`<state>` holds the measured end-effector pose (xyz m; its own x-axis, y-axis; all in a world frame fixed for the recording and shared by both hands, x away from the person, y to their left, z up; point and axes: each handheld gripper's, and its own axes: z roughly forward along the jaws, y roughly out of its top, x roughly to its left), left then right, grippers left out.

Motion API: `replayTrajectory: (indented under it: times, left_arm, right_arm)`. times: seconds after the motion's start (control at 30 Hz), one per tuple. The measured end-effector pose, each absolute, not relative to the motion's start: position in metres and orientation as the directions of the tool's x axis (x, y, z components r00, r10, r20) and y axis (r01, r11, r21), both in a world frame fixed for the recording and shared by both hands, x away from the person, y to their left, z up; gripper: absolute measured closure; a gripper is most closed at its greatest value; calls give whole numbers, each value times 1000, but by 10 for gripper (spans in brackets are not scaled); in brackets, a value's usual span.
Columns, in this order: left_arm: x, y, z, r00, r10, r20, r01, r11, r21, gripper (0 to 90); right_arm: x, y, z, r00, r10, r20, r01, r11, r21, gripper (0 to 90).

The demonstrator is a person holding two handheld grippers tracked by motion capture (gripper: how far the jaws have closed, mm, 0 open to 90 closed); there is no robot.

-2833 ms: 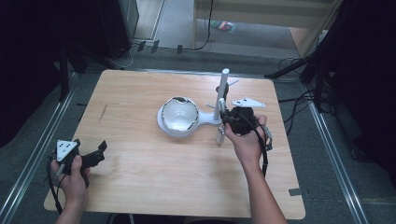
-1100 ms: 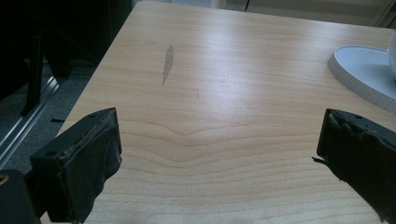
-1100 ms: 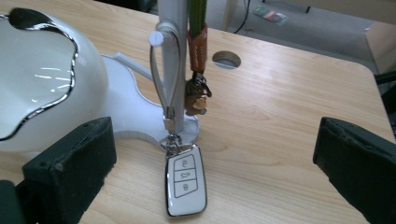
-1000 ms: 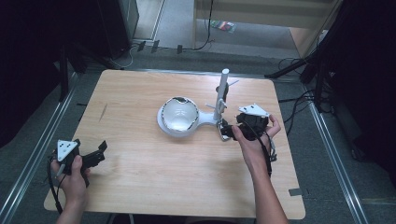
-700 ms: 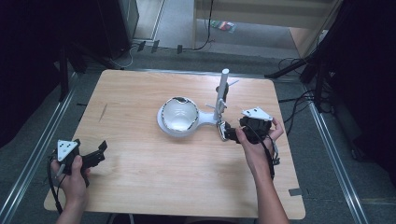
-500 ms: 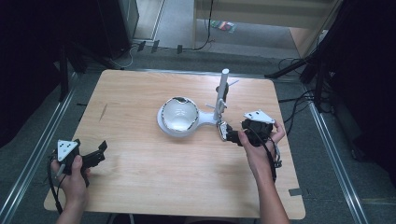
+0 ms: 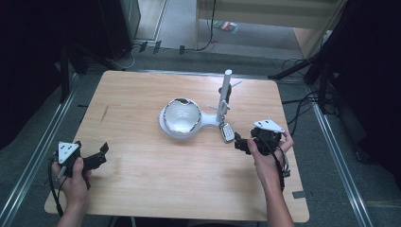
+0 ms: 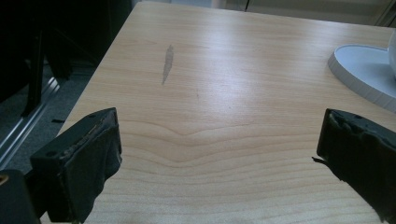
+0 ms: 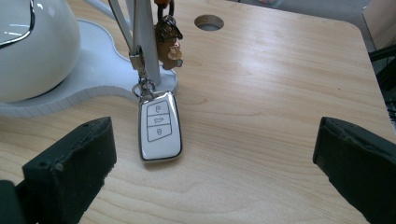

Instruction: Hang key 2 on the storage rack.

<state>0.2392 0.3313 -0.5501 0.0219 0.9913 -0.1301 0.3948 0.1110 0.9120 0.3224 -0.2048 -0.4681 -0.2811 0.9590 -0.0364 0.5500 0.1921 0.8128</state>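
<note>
Car key (image 9: 159, 127) lay flat on the table (image 7: 156, 189), its ring clipped to the white stand (image 7: 223, 97). Right claw (image 7: 242, 144) had just backed away from the stand, jaws wide open and empty. Left claw (image 7: 97, 160) waited open, far off.

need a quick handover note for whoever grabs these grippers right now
Right gripper: open, holding nothing, just right of the car key, jaws pointed at it.
Left gripper: open, holding nothing, near the table's front left corner, far from the work.
The car key lies flat on the wood, buttons up, its ring clipped to a strap that runs up the white stand. A second small charm hangs on the post. The white bowl holder sits on the same base.
Done: the key is attached to the stand. Left: judging by the open jaws, probably nothing but to check it holds.
</note>
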Motion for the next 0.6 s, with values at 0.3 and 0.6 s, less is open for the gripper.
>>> replayTrajectory:
  times: [0.3,0.6]
  left_arm:
    - [239,331,-550,21,991,-129,395,110,912,1]
    - [239,331,-550,21,991,-129,394,110,912,1]
  right_arm:
    - [315,-216,-478,-271,962,-30,561,183,807,0]
    - [308,-231,-488,-248,968,-24,578,168,798,0]
